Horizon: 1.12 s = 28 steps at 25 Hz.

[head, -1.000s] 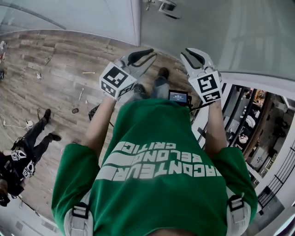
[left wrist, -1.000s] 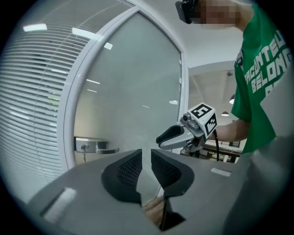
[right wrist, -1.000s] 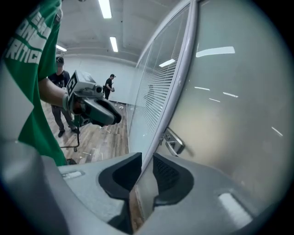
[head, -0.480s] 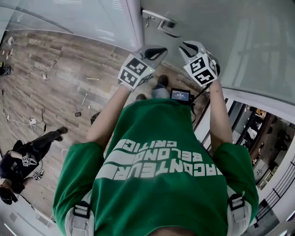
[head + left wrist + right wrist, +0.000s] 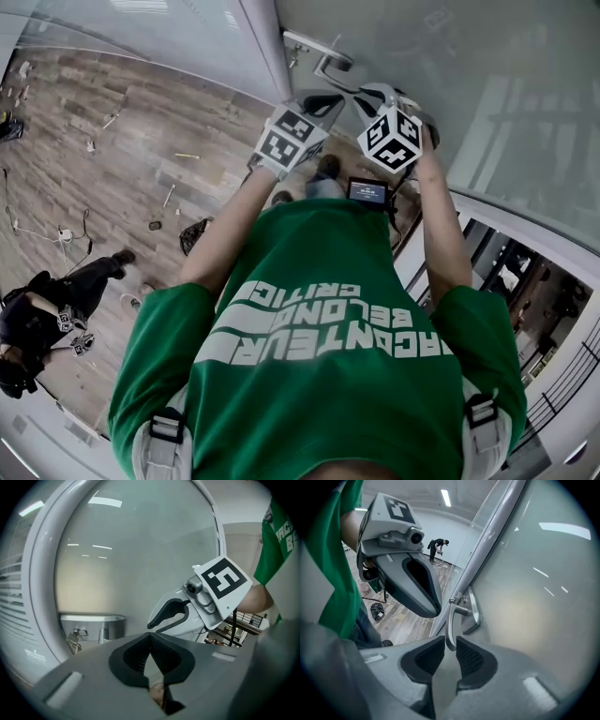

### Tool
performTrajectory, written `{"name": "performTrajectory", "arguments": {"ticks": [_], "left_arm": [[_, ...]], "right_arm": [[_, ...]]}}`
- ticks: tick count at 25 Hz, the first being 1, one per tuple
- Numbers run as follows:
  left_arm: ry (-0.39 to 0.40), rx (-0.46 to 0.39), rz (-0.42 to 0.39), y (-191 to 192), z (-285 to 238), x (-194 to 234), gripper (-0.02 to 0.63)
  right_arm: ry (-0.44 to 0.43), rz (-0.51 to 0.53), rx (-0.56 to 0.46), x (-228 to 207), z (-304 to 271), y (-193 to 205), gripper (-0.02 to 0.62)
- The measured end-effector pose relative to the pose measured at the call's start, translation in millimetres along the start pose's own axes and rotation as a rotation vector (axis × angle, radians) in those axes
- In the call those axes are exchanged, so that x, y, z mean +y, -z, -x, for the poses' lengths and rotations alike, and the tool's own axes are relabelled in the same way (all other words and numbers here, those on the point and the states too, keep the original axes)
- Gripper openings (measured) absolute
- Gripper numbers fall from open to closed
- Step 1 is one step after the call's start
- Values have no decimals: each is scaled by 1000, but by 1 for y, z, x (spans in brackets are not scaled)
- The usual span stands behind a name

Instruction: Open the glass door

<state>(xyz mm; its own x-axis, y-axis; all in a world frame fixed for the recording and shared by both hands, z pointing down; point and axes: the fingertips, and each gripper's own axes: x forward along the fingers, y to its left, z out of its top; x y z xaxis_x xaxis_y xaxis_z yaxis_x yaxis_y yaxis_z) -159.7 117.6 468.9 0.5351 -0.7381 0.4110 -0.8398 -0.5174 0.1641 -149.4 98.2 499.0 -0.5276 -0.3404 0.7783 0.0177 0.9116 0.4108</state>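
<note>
Both grippers sit higher and closer to the door (image 5: 469, 84) than a second ago. The right gripper (image 5: 361, 94) has come up to the handle (image 5: 330, 67), and the left gripper (image 5: 328, 101) has drawn in just beside it.

We see the door across the top of the head view, frosted glass in a pale frame, with the wood floor (image 5: 122, 159) spreading to its left.

Our green shirt (image 5: 319, 356) carries white print that shows flipped in the head view. We read "CRITIC", "BELON" and "ACONTEUR", with the end letters lost in the folds. The left gripper view catches only a corner of that print.

Both forearms are bare and reach forward from the shoulders, elbows a little bent. The two grippers are almost side by side, their marker cubes turned up toward our head.

The right gripper's jaws stand slightly spread, with the end of the handle's lever between their tips. The left gripper's jaws meet at the tips with nothing between them, pointing at the glass near the handle.

The left gripper view plainly shows a steel lock plate (image 5: 93, 623) with keys (image 5: 75, 638) hanging below it. The right gripper view shows a person (image 5: 437, 548) bent over far across the floor. Only the head view shows another person in black (image 5: 37, 323) at the lower left. It also shows a small screen (image 5: 366, 192) at our waist, its writing too small to read.
</note>
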Motion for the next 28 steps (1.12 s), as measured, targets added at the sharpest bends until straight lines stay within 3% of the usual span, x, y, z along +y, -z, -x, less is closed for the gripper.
{"name": "performTrajectory", "arguments": {"ticks": [7,10,28], "left_arm": [[-28,41,31,7,-15,10,17],[-33,55,36,7,-21,13,17],[-32,101,93,12,-39,21,17]], "right_arm": [[-12,71,48,6,-11,1,65],[5,97,63,3,-13,2,20],[0,129,144,5,-21,5,18]]}}
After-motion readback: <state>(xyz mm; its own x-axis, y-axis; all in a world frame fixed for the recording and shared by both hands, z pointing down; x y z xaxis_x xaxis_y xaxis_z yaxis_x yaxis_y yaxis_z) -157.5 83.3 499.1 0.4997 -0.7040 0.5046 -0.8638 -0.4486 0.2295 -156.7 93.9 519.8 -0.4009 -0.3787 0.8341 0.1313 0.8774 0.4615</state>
